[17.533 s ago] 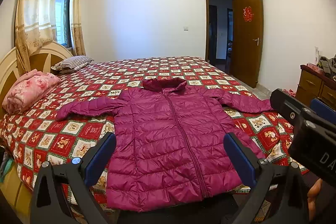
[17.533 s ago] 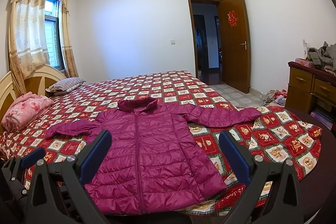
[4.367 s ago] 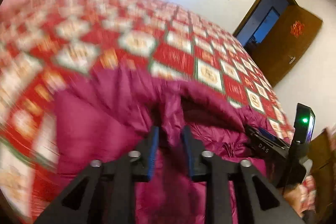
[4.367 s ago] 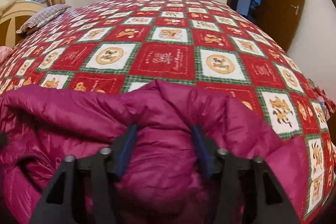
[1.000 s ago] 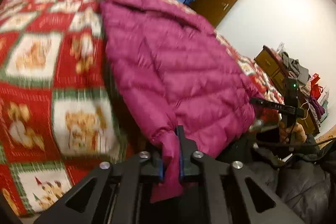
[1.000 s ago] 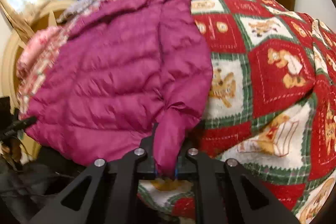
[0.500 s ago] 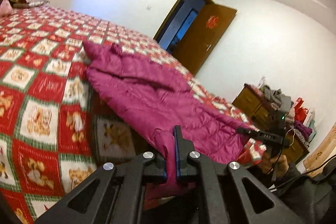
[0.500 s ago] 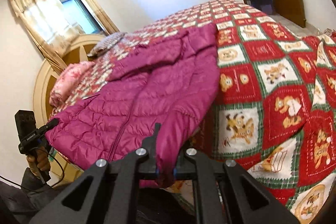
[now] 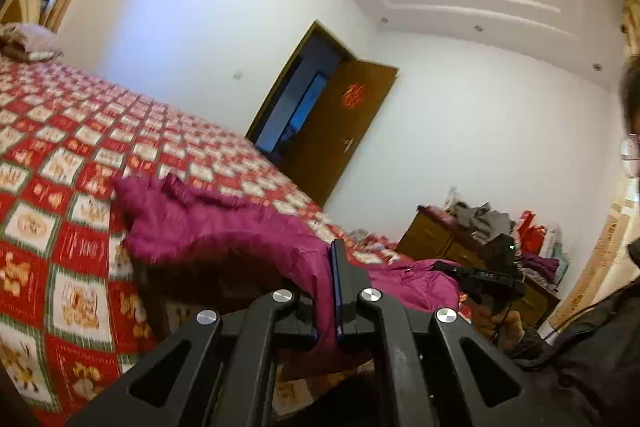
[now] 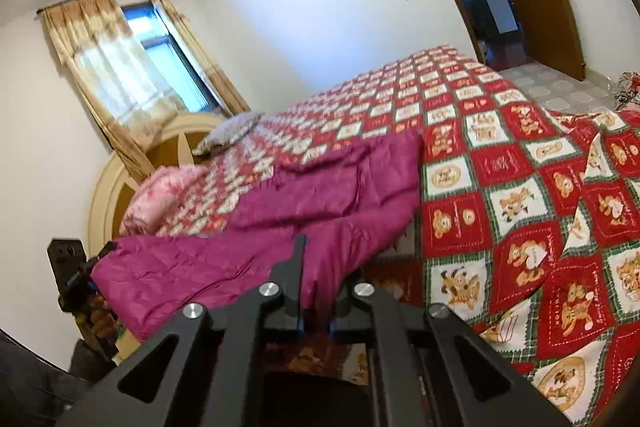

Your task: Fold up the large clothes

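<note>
Both your grippers are clamped tight on the magenta puffer jacket. Your left gripper has its jaws pinched on a bunched fold of one hem corner, fabric squeezed thin between the pads. Your right gripper is the same: jaws closed on the other hem corner, a strip of fabric running down between the fingers. The jacket's near edge hangs lifted off the bed, with shadow under it, while the far end with the collar lies on the red checked quilt. In the left view your right hand and its gripper sit at the far corner of the hem; in the right view the left gripper shows at the jacket's left edge. Pink folded blanket and a pillow sit by the headboard, well apart from the jacket. Open door and dresser lie beyond the bed.
</note>
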